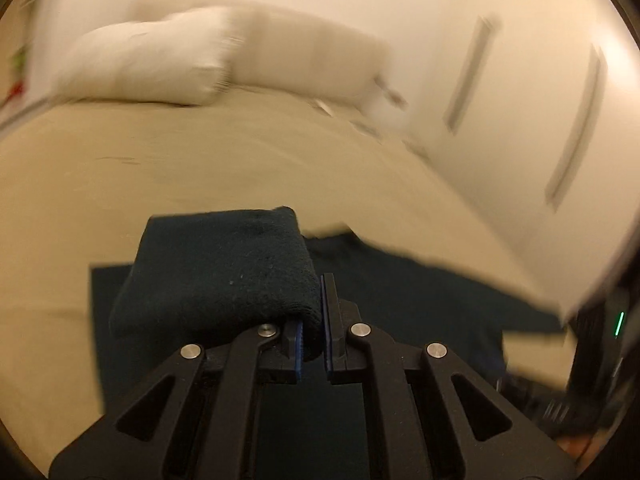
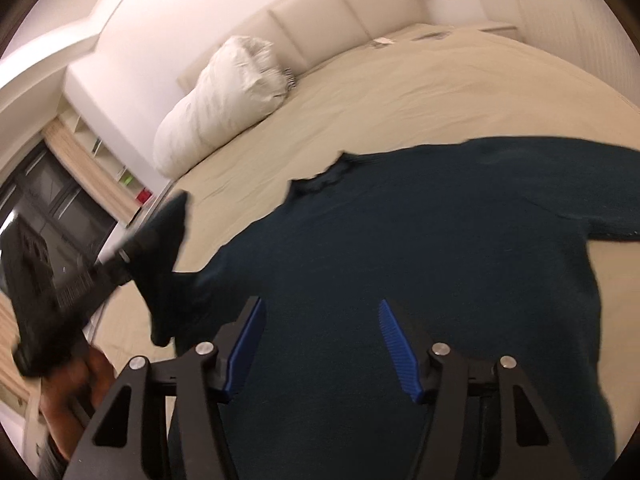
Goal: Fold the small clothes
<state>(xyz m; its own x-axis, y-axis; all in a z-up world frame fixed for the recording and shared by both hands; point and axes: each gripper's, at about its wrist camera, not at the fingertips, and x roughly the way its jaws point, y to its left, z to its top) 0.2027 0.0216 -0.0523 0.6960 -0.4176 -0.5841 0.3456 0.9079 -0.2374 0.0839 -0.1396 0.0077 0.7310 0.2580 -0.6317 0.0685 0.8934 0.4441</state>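
A dark teal knit sweater [image 2: 400, 248] lies spread on a beige bed [image 2: 440, 92]. My left gripper [image 1: 312, 320] is shut on the sweater's sleeve cuff [image 1: 224, 272] and holds it lifted above the rest of the sweater [image 1: 400, 300]. In the right wrist view the left gripper [image 2: 120, 260] shows at the left with the lifted sleeve [image 2: 164, 248] in it. My right gripper [image 2: 322, 344] is open and empty, hovering over the sweater's body.
White pillows [image 2: 224, 100] lie at the head of the bed against a padded headboard [image 2: 340, 8]. A white wardrobe [image 1: 520, 100] stands to the right. Shelves [image 2: 104, 152] and a dark window [image 2: 52, 208] are at the left.
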